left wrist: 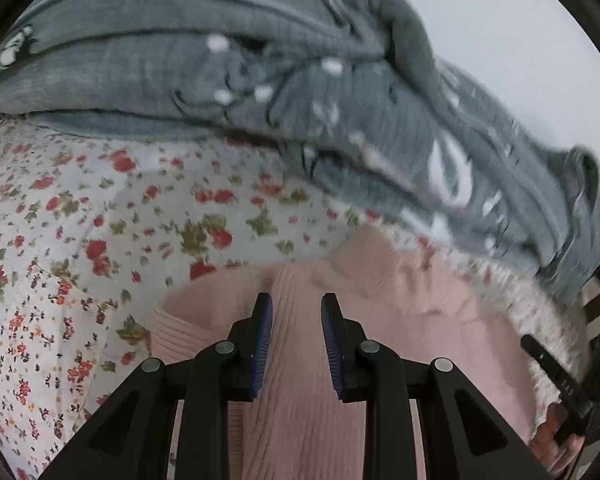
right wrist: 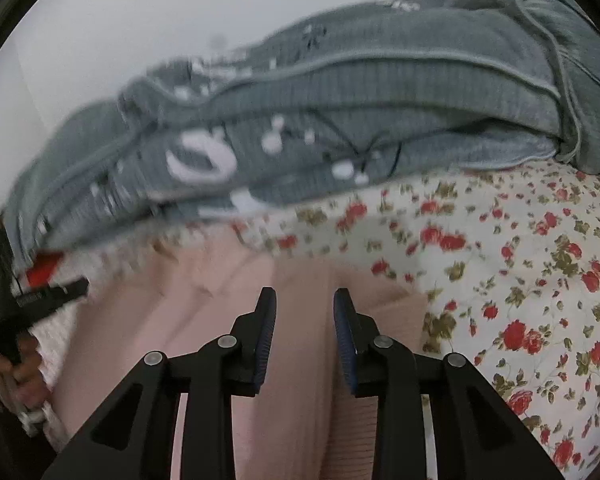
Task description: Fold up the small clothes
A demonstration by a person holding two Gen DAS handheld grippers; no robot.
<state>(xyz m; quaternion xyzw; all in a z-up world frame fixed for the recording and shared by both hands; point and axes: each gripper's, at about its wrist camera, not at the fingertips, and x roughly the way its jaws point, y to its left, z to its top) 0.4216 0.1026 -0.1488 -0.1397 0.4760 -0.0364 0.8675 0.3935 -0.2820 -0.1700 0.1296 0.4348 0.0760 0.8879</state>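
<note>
A pale pink ribbed knit garment point(left wrist: 400, 320) point(right wrist: 160, 320) lies on a flower-print sheet point(left wrist: 60, 220) point(right wrist: 520, 260). My left gripper point(left wrist: 296, 304) hovers over the pink knit near its left edge. Its blue-padded fingers stand a little apart and a raised rib of the fabric shows in the gap, not pinched. My right gripper point(right wrist: 305, 300) is over the same garment near its right edge, jaws likewise apart with only pink fabric below. Each wrist view catches the other gripper at its edge, blurred.
A rumpled grey-blue waffle blanket point(left wrist: 180, 60) point(right wrist: 380, 92) with white prints is heaped just beyond the garment. A white fluffy cloth point(left wrist: 540, 312) peeks out beside the pink knit. A hand point(right wrist: 16, 372) holds the far gripper. A pale wall rises behind.
</note>
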